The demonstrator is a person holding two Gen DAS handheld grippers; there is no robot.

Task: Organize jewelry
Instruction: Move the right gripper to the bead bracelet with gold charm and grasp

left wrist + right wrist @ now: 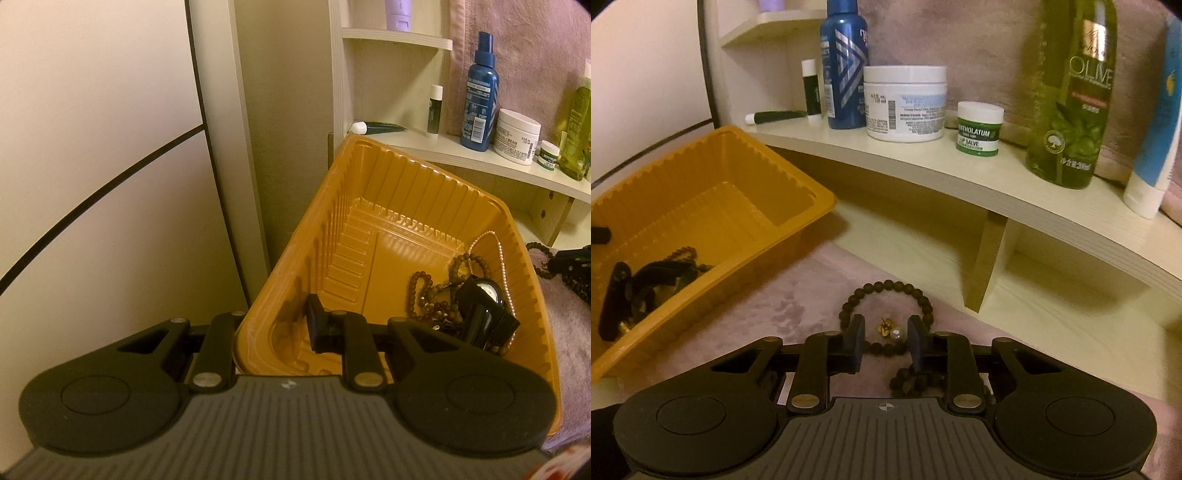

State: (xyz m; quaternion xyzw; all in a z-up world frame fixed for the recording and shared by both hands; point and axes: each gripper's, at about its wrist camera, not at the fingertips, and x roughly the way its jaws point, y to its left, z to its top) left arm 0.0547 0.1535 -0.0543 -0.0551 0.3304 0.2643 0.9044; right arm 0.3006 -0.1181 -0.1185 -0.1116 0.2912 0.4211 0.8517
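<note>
An orange plastic tray (369,177) sits tilted, and my left gripper (273,328) is shut on its near wall, one finger inside and one outside. In the tray lie brown bead bracelets (421,291), a pearl chain (502,266) and a black watch (480,306). On the pink cloth (768,317) to the right of the tray (820,206) lies a black bead bracelet (886,286). Inside its ring lies a small gold earring (884,326) with a pearl. My right gripper (886,334) hangs low over them. Its fingers stand either side of the earring, apart from it.
A curved pale shelf (960,177) rises just behind, holding a blue spray bottle (846,74), a white cream jar (905,103), a green lip salve jar (979,127) and a green olive bottle (1071,92). Its wooden support (986,258) stands right of the bracelet. A wall closes the left.
</note>
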